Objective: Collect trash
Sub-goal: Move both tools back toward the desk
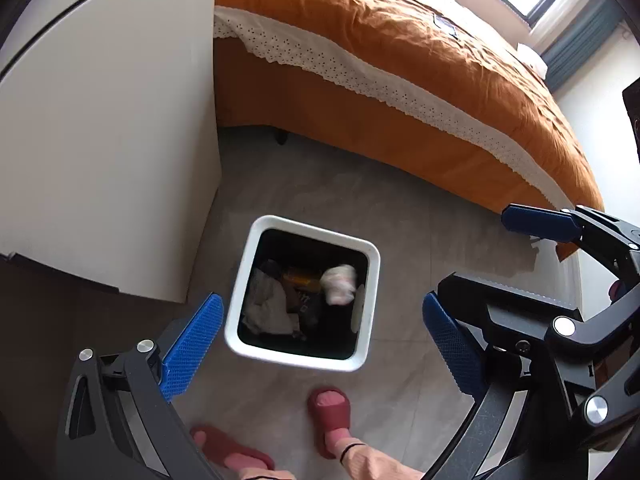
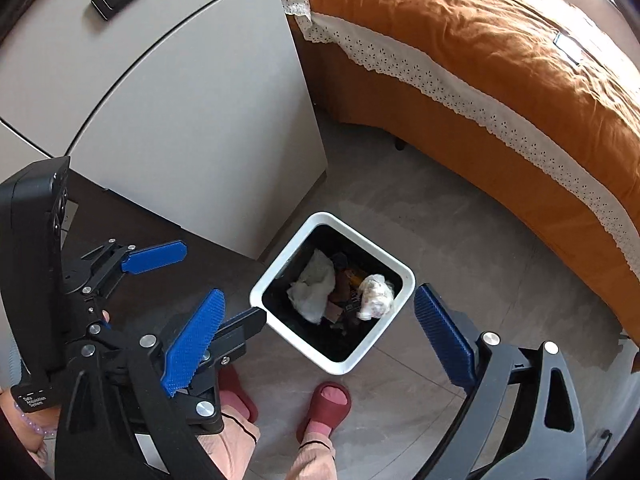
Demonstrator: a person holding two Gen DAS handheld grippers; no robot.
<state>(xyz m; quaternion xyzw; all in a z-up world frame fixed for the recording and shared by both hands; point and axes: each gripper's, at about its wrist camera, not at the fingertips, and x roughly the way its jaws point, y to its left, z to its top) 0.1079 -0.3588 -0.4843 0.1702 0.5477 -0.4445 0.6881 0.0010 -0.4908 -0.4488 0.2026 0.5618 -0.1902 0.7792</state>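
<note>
A white square trash bin point(image 1: 372, 256) with a black liner stands on the grey floor, also in the right wrist view point(image 2: 406, 276). Inside lie crumpled white paper point(image 1: 339, 283) point(image 2: 374, 296), a grey-white tissue point(image 1: 268, 304) point(image 2: 314, 290) and dark and orange wrappers. My left gripper point(image 1: 322, 342) is open and empty above the bin's near side. My right gripper point(image 2: 316, 338) is open and empty above the bin; its blue fingers point(image 1: 540, 224) show at the right of the left wrist view. The left gripper's fingers point(image 2: 154, 256) show at the left of the right wrist view.
A white cabinet point(image 1: 108, 140) point(image 2: 192, 112) stands left of the bin. A bed with an orange cover point(image 1: 400, 60) point(image 2: 500, 48) and white lace trim lies behind and right. The person's feet in red slippers point(image 1: 330, 408) point(image 2: 328, 404) stand just before the bin.
</note>
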